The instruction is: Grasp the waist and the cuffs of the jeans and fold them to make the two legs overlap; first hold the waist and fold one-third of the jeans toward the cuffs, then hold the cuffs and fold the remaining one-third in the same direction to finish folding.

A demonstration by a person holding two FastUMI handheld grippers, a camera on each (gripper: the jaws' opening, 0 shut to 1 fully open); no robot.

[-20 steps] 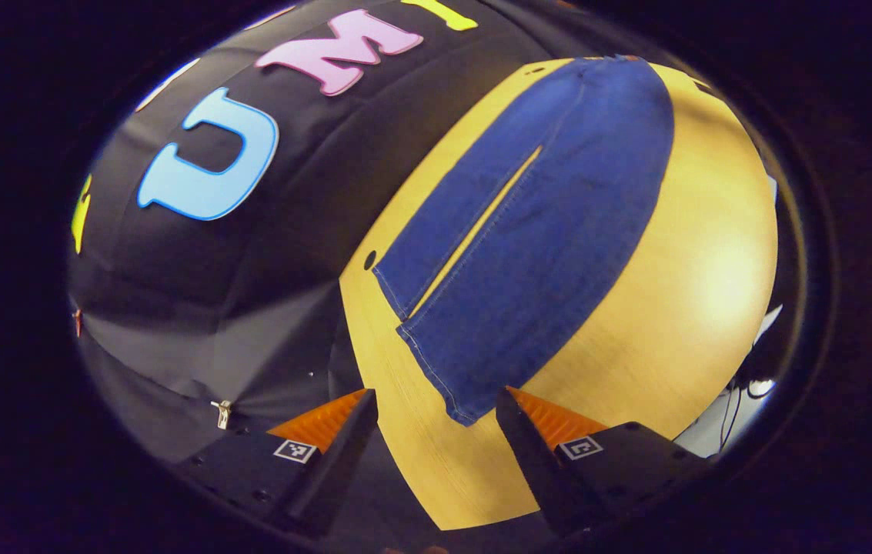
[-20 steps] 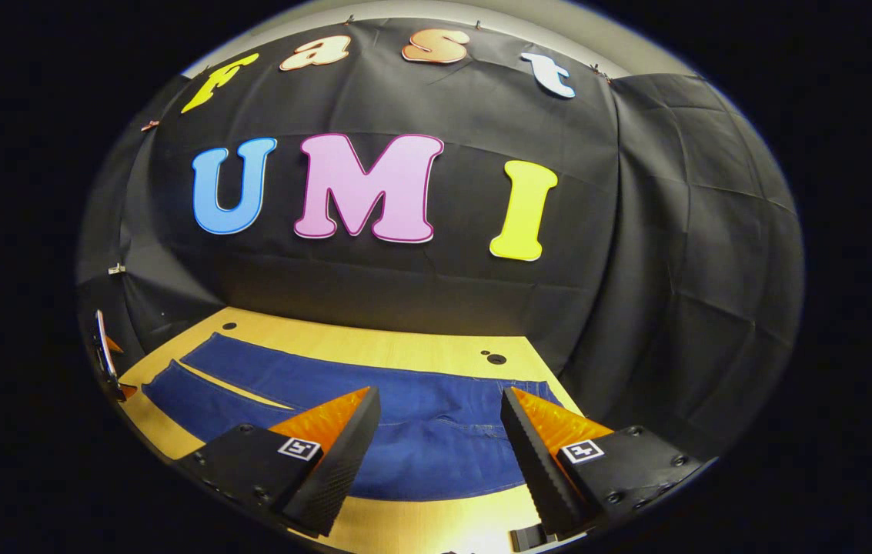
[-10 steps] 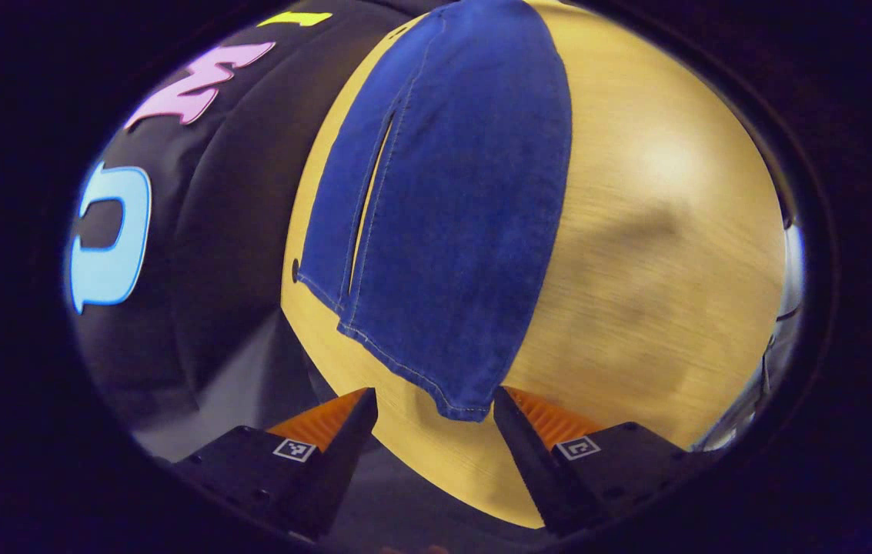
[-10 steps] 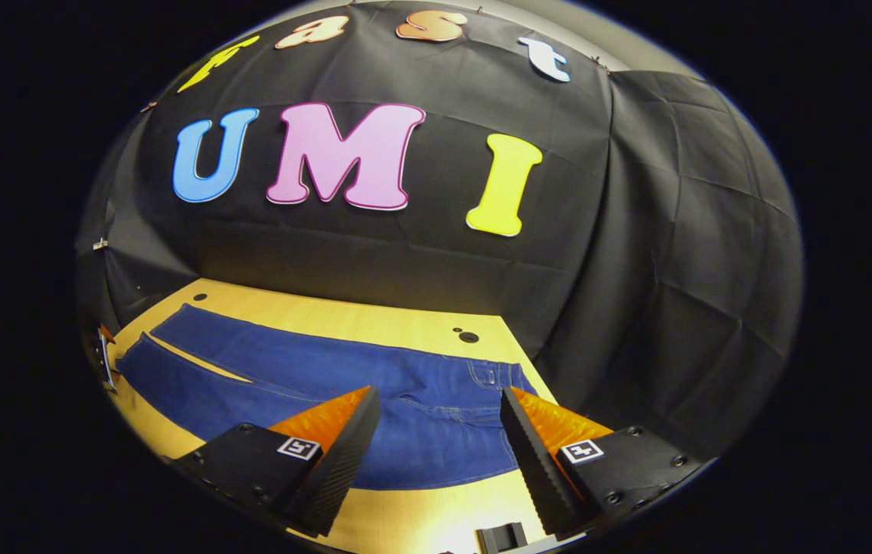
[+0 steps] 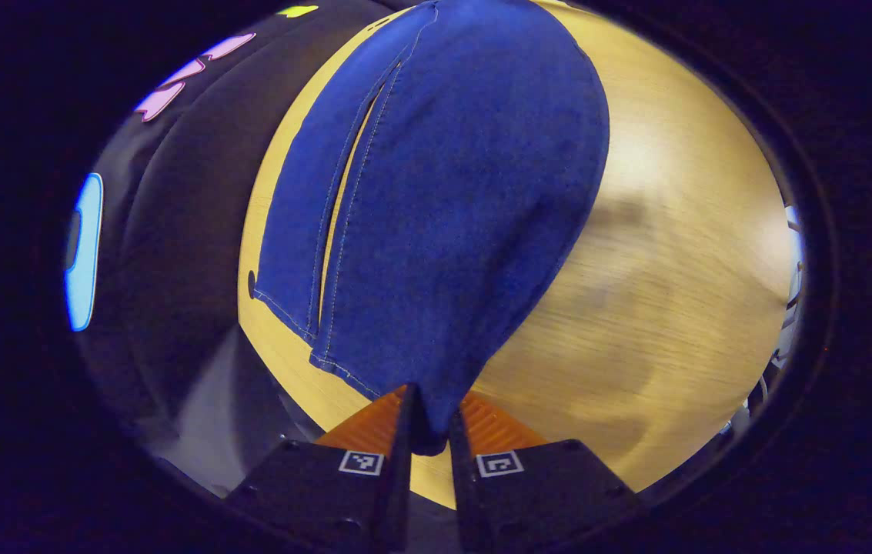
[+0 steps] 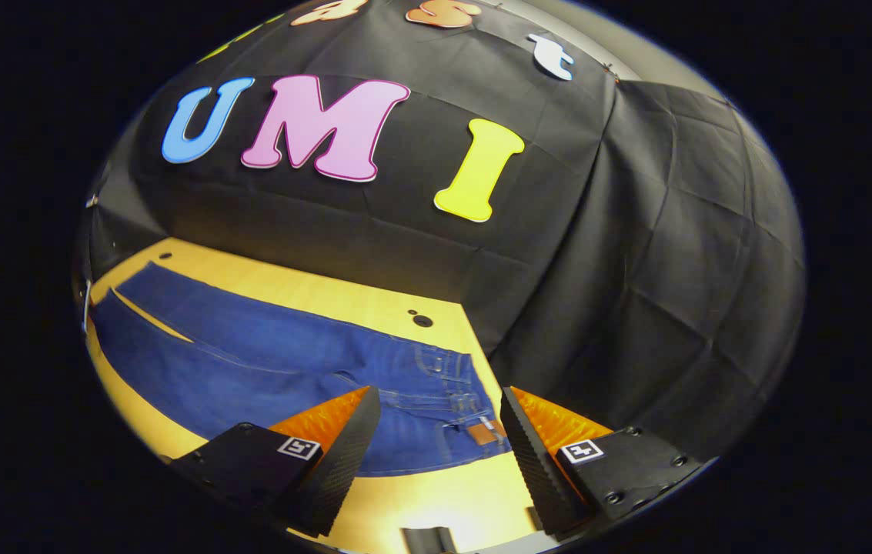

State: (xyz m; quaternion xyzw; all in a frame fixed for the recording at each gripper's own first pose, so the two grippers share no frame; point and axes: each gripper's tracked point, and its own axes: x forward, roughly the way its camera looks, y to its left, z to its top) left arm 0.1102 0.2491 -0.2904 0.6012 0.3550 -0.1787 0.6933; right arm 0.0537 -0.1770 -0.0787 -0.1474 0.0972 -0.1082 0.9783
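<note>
Left tongs [image 5: 429,431] clamped on jeans [image 5: 436,200] cuff corner; right tongs [image 6: 436,446] gape above the waistband [image 6: 455,400], should bite deep before lifting.

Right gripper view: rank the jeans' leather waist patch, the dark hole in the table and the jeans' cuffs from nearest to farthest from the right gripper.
1. Leather waist patch, just ahead of the open right gripper, between its fingers.
2. Dark hole, farther back on the table, near the cloth wall.
3. Cuffs, far left at the jeans' other end.
</note>
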